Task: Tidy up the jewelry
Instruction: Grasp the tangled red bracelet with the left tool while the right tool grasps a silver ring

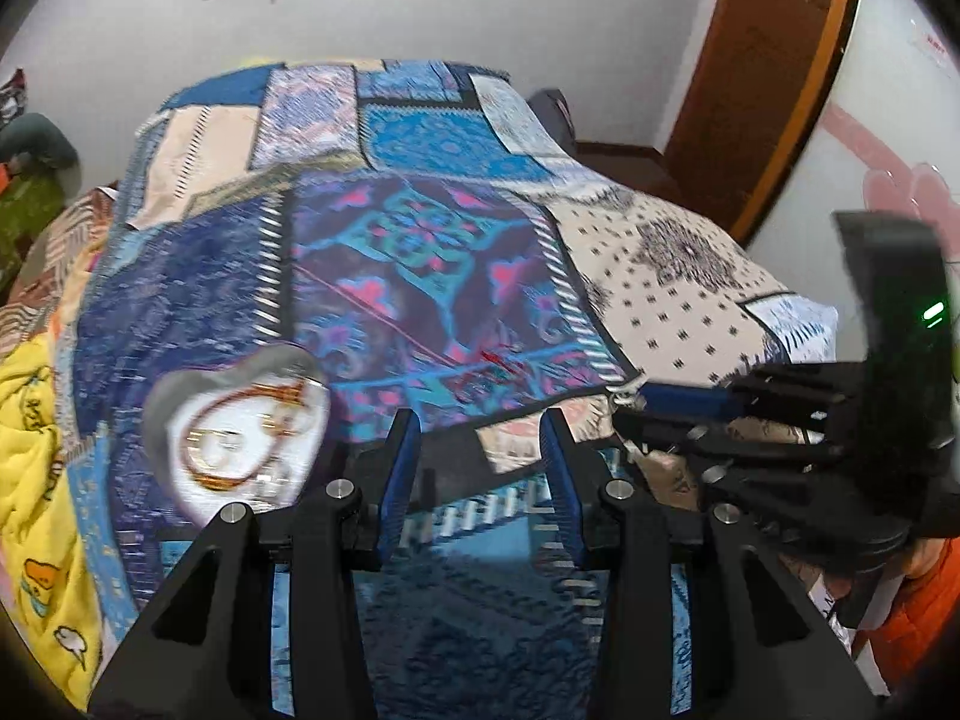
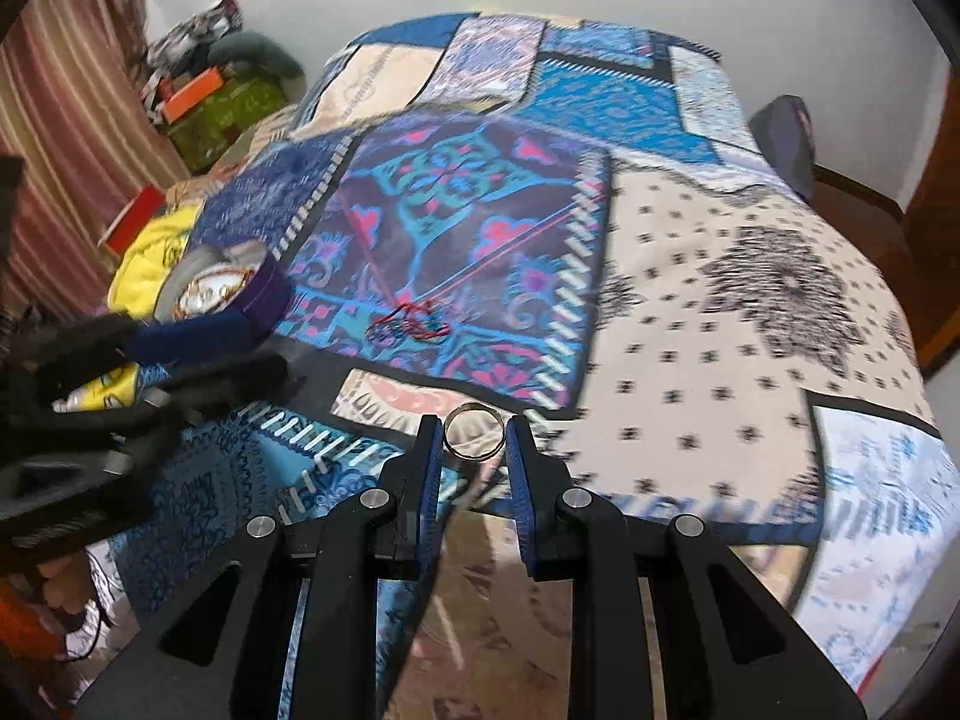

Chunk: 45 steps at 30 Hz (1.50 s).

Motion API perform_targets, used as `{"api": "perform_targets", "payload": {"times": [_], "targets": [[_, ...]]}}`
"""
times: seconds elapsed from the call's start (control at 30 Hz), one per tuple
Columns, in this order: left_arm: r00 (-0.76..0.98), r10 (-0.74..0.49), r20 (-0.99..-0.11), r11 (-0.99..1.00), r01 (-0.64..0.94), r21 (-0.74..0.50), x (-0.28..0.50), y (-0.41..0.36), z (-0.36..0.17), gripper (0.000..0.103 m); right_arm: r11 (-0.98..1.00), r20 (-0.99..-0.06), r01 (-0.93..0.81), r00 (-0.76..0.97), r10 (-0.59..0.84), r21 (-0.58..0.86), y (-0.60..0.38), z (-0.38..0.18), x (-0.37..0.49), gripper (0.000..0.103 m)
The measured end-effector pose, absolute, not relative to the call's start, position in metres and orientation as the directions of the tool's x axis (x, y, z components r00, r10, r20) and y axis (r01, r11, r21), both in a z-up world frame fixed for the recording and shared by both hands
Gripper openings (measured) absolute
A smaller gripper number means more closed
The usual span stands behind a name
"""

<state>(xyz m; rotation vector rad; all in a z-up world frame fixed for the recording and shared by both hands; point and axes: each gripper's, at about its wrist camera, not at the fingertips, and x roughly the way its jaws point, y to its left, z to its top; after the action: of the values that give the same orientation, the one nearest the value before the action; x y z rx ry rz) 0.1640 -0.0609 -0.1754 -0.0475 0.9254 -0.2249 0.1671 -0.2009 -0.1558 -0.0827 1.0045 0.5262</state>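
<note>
A heart-shaped jewelry box (image 1: 240, 438) with a white lining holds bangles and rings; it lies on the patterned cloth left of my left gripper (image 1: 480, 432), which is open and empty above the cloth. The box also shows in the right wrist view (image 2: 210, 288) at the left. My right gripper (image 2: 474, 432) is shut on a silver bangle (image 2: 474, 433), held upright between the blue pads above the table. A red string necklace (image 2: 414, 318) lies on the cloth ahead of it; it also shows in the left wrist view (image 1: 492, 360). The right gripper shows at the right of the left wrist view (image 1: 636, 405).
The table wears a blue and cream patchwork cloth (image 2: 720, 300). A yellow blanket (image 1: 36, 420) lies at the left. A wooden door (image 1: 768, 60) and a chair (image 2: 786, 132) stand at the far right. Boxes and clutter (image 2: 210, 90) sit at the far left.
</note>
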Motion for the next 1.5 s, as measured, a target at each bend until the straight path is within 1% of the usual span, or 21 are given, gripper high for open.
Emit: {"api": "perform_targets", "payload": {"times": [0.1, 0.3, 0.37, 0.5, 0.57, 0.63, 0.9, 1.13, 1.2, 1.27, 1.33, 1.37, 1.5], "targets": [[0.553, -0.24, -0.798, 0.969, 0.189, -0.16, 0.174, -0.069, -0.183, 0.04, 0.881, -0.807, -0.435, 0.445, 0.388, 0.184, -0.211, -0.15, 0.168, 0.019], [0.527, -0.223, -0.82, 0.973, 0.167, -0.158, 0.202, -0.078, -0.198, 0.04, 0.887, -0.797, -0.412, 0.453, 0.398, 0.209, -0.223, -0.151, 0.171, 0.019], [0.524, -0.212, -0.825, 0.976, 0.164, -0.146, 0.211, -0.081, -0.202, 0.038, 0.887, -0.797, -0.41, 0.452, 0.402, 0.214, -0.224, -0.152, 0.172, 0.019], [0.514, -0.183, -0.838, 0.98, 0.159, -0.117, 0.229, -0.086, -0.212, 0.037, 0.885, -0.794, -0.408, 0.45, 0.41, 0.225, -0.226, -0.153, 0.174, 0.019], [0.496, -0.171, -0.851, 0.982, 0.152, -0.109, 0.238, -0.087, -0.22, 0.034, 0.883, -0.791, -0.408, 0.449, 0.414, 0.231, -0.228, -0.154, 0.176, 0.019], [0.478, -0.171, -0.861, 0.982, 0.149, -0.112, 0.243, -0.088, -0.226, 0.033, 0.882, -0.791, -0.409, 0.447, 0.417, 0.234, -0.228, -0.154, 0.177, 0.019], [0.487, -0.165, -0.858, 0.984, 0.135, -0.112, 0.255, -0.09, -0.227, 0.032, 0.879, -0.787, -0.41, 0.447, 0.426, 0.243, -0.229, -0.154, 0.179, 0.02], [0.506, -0.114, -0.855, 0.988, 0.151, -0.042, 0.258, -0.1, -0.232, 0.032, 0.885, -0.789, -0.394, 0.447, 0.422, 0.25, -0.234, -0.155, 0.18, 0.02], [0.511, -0.11, -0.853, 0.988, 0.152, -0.036, 0.258, -0.101, -0.232, 0.029, 0.885, -0.789, -0.393, 0.447, 0.421, 0.249, -0.234, -0.155, 0.178, 0.02], [0.514, -0.109, -0.851, 0.989, 0.146, -0.039, 0.257, -0.1, -0.232, 0.014, 0.885, -0.788, -0.394, 0.45, 0.421, 0.248, -0.234, -0.153, 0.177, 0.02], [0.513, -0.115, -0.85, 0.989, 0.141, -0.049, 0.257, -0.098, -0.232, 0.013, 0.886, -0.786, -0.395, 0.455, 0.419, 0.244, -0.234, -0.15, 0.176, 0.02], [0.513, -0.12, -0.85, 0.988, 0.142, -0.054, 0.256, -0.097, -0.232, 0.006, 0.886, -0.784, -0.394, 0.457, 0.42, 0.244, -0.234, -0.149, 0.176, 0.02], [0.511, -0.137, -0.849, 0.986, 0.149, -0.07, 0.249, -0.094, -0.23, 0.006, 0.886, -0.774, -0.397, 0.473, 0.421, 0.239, -0.234, -0.141, 0.174, 0.02]]}}
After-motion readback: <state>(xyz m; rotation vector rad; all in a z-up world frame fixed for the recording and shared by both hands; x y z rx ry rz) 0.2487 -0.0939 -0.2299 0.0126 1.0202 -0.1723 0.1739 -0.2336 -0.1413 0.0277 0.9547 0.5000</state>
